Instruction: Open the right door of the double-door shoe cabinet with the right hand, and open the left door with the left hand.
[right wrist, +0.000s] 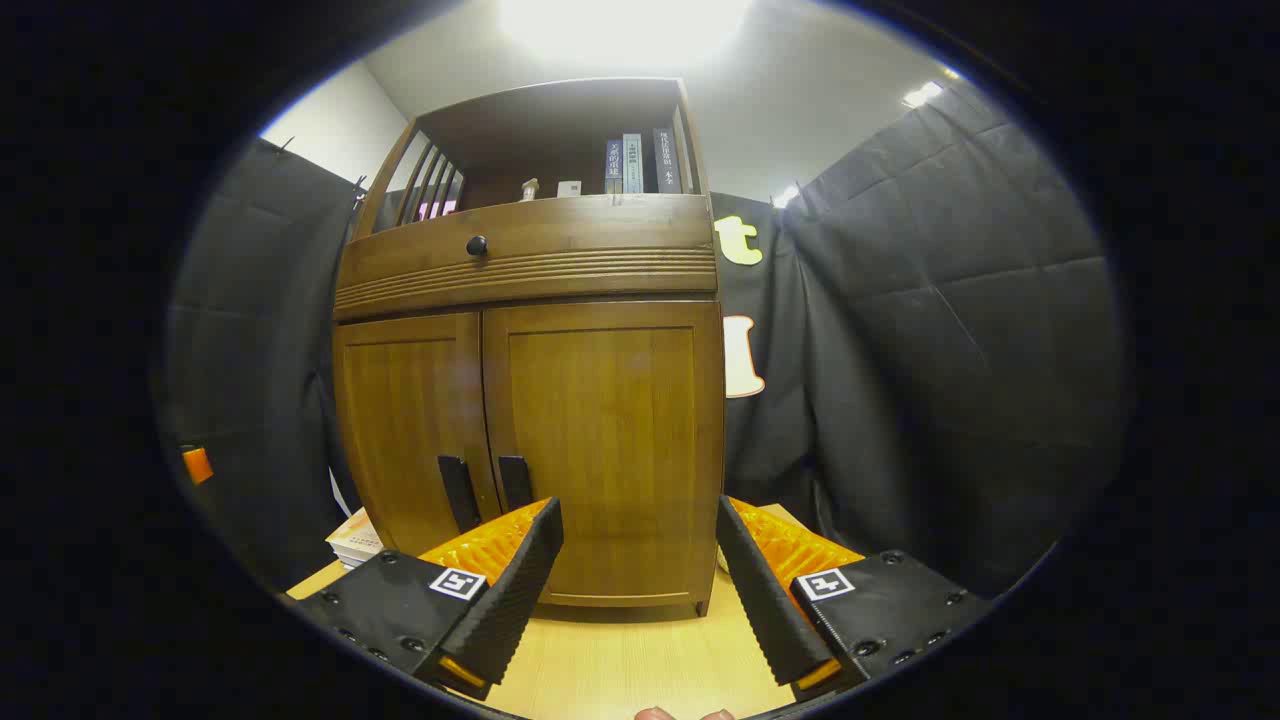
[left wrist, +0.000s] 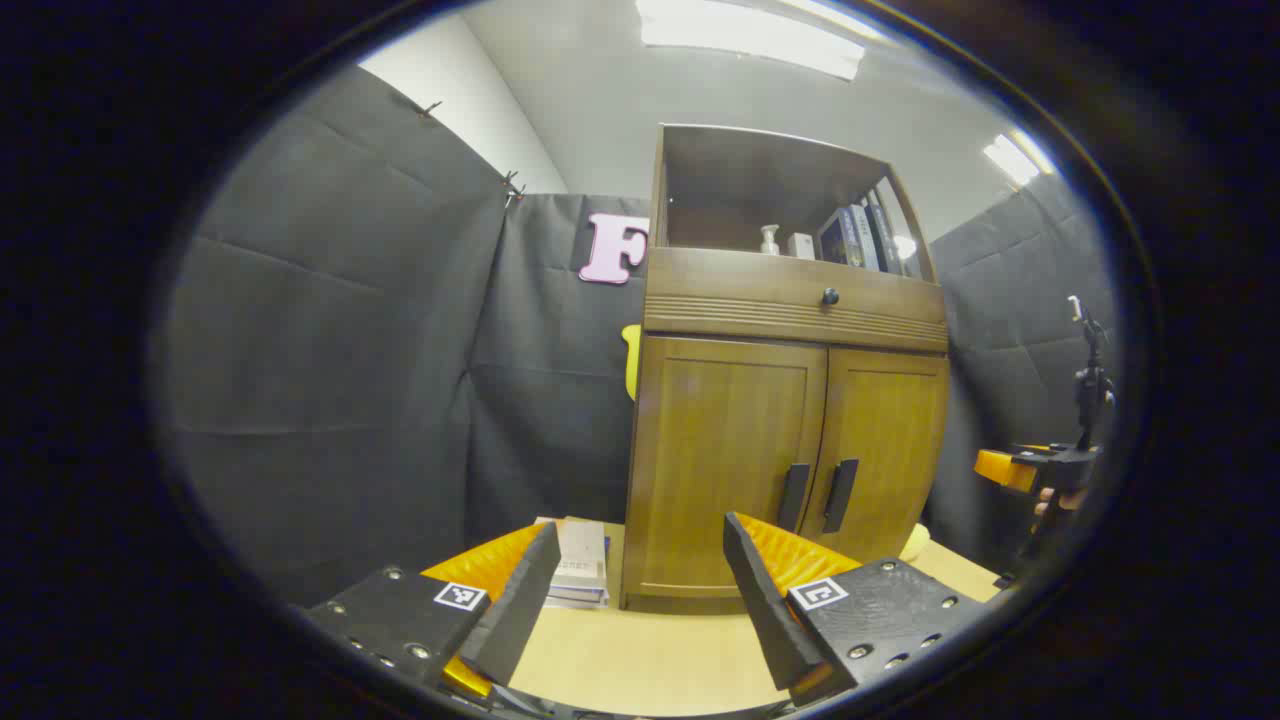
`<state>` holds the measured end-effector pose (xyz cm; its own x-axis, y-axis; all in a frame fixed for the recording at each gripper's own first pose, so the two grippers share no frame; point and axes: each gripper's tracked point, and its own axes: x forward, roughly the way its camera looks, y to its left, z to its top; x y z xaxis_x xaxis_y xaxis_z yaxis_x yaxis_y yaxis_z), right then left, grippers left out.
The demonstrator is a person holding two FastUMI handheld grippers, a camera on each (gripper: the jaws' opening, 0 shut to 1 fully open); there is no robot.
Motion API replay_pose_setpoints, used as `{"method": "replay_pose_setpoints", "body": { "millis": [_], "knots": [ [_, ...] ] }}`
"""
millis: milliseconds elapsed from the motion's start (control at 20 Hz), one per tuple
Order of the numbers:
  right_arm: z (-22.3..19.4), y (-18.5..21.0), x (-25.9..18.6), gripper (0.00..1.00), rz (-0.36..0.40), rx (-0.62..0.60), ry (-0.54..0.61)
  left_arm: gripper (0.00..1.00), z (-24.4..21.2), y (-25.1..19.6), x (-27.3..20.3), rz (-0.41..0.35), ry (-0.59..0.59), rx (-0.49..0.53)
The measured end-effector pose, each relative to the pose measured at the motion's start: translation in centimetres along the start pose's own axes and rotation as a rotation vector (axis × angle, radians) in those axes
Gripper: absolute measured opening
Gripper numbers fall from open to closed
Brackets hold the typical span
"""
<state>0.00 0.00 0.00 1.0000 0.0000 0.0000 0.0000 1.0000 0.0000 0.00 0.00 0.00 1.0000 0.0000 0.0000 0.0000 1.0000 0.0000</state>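
A brown wooden shoe cabinet [left wrist: 785, 400] [right wrist: 530, 400] stands on a light wooden table, both doors closed. Two dark vertical handles sit side by side at the doors' meeting edge: left handle [left wrist: 793, 497] [right wrist: 458, 492], right handle [left wrist: 840, 495] [right wrist: 516, 483]. In the left gripper view my left gripper [left wrist: 640, 555] is open, short of the left door, holding nothing. In the right gripper view my right gripper [right wrist: 640, 530] is open in front of the right door, empty, its left finger just below the right handle. The right gripper [left wrist: 1040, 465] also appears far right in the left gripper view.
A drawer with a round knob [left wrist: 830, 296] [right wrist: 477, 245] sits above the doors, and an open shelf with books [left wrist: 860, 235] [right wrist: 632, 162] tops the cabinet. A stack of books [left wrist: 580, 575] [right wrist: 355, 538] lies left of the cabinet base. Black cloth walls surround the table [left wrist: 640, 655].
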Motion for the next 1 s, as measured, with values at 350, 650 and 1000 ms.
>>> {"method": "replay_pose_setpoints", "body": {
  "millis": [350,650,1000],
  "knots": [
    [-0.2,-0.3,-0.2,0.96,-0.008,0.012,0.009,0.92,-3.1,-2.7,0.0,-0.058,0.038,0.005],
    [-0.7,-0.2,0.1,0.96,-0.005,0.018,0.033,0.95,-3.6,-5.3,0.3,-0.090,0.047,0.085],
    [-0.7,0.8,1.5,0.96,0.032,0.015,0.047,0.92,-5.0,-7.4,-0.4,-0.129,0.081,0.115]
  ]
}}
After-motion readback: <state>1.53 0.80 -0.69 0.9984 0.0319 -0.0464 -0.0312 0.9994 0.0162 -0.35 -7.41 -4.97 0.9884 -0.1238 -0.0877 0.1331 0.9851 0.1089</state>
